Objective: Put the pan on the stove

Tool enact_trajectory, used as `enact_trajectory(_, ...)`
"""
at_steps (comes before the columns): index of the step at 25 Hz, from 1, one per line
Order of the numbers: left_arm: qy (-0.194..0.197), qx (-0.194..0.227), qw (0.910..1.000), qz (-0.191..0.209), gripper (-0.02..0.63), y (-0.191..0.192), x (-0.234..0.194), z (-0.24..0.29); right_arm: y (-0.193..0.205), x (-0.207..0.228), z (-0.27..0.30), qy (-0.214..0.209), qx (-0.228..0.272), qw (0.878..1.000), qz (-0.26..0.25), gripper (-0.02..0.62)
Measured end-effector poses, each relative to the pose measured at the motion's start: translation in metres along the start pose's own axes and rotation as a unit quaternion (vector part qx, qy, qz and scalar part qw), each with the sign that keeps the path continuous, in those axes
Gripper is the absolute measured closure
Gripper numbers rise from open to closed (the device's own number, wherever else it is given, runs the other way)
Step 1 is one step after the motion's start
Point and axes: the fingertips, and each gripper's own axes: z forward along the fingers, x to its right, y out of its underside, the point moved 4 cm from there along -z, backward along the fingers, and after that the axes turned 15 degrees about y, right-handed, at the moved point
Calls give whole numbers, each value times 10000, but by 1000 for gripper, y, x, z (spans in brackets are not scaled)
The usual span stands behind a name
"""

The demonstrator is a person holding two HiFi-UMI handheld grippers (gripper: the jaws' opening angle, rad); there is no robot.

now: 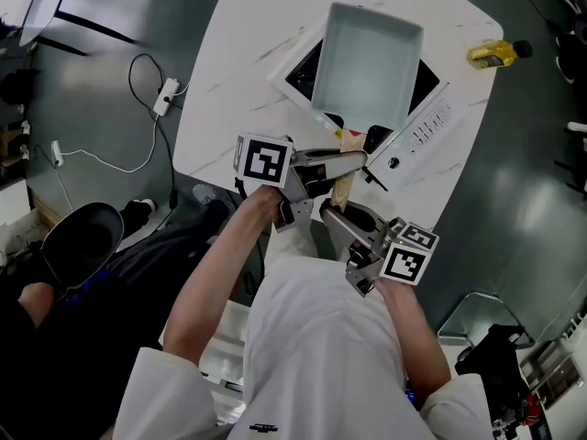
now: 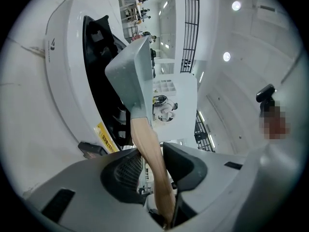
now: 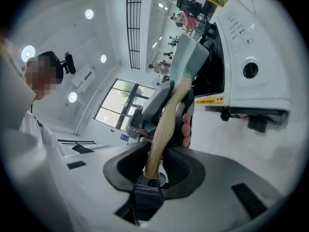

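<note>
A square grey pan (image 1: 367, 62) rests on the white induction stove (image 1: 417, 131) on the white table (image 1: 234, 81). Its wooden handle (image 1: 342, 191) points toward me over the table's near edge. My left gripper (image 1: 353, 160) is shut on the handle close to the pan. My right gripper (image 1: 330, 213) is shut on the handle's free end, just behind the left one. In the left gripper view the handle (image 2: 149, 153) runs up between the jaws to the pan (image 2: 133, 76). The right gripper view shows the handle (image 3: 164, 124) between its jaws, with the left gripper (image 3: 166, 105) ahead of them.
A yellow oil bottle (image 1: 495, 54) lies at the table's far right corner. On the floor at left are a power strip with a cable (image 1: 165, 96) and a dark round object (image 1: 83, 241). A dark frame (image 1: 477, 324) stands at lower right.
</note>
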Motion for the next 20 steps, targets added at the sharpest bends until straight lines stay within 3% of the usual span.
enact_trajectory(7,86,54,9999,-55,464,-1,1,1,-1,-1,-1,76,-73,9999,-105,483)
enact_trajectory(10,122,28,9999,22,448,-2,2,4,-6,2,-4,155,-45,9996,-216,417)
enact_trajectory(16,-31,4,10000,-57,353,5,-3,4,-15,4,-11,211,-11,9994,-271,386)
enact_trajectory(20,-66,178,9997,124,331,3,5,2,-17,3,-16,278,-58,9988,-396,343)
